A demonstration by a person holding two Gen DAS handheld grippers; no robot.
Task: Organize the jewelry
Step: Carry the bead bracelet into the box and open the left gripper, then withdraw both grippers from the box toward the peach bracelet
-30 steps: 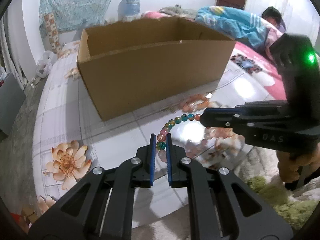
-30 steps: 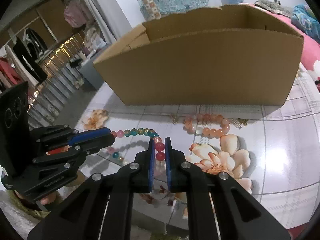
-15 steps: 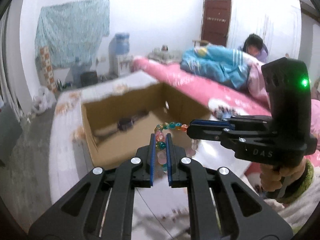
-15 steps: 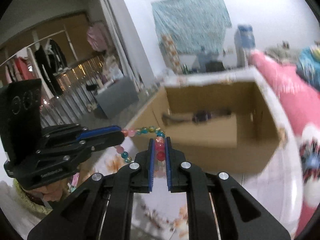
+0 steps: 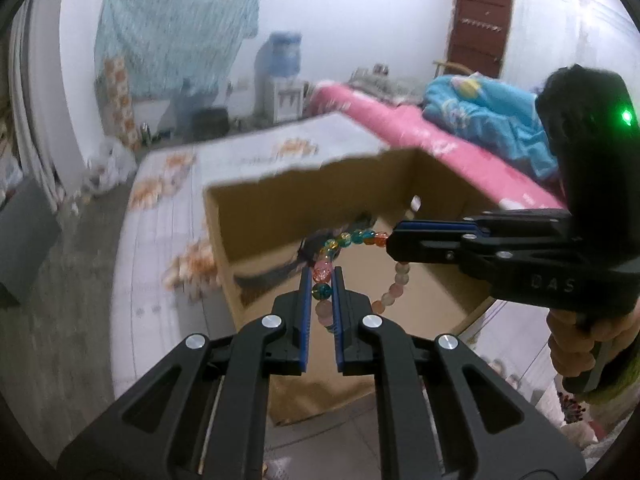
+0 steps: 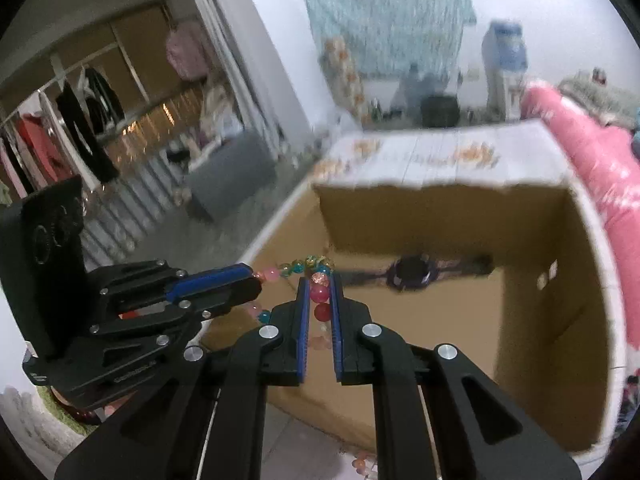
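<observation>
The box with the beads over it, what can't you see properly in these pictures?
- Dark thing on the box floor: motion blur in both views, so what it is can't be told.
- Beads: part of the string sits between the left gripper jaws, part behind the right gripper.
- Box front wall: both views, covered by the grippers.
- Small items at the right wrist view's bottom edge: cut off, too small.

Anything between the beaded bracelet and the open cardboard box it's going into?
Nothing visible blocks it. The multicoloured beaded bracelet, pinched by both the left gripper and the right gripper, hangs over the open brown cardboard box. Inside lies only a dark wristwatch, flat on the floor near the far wall.
</observation>
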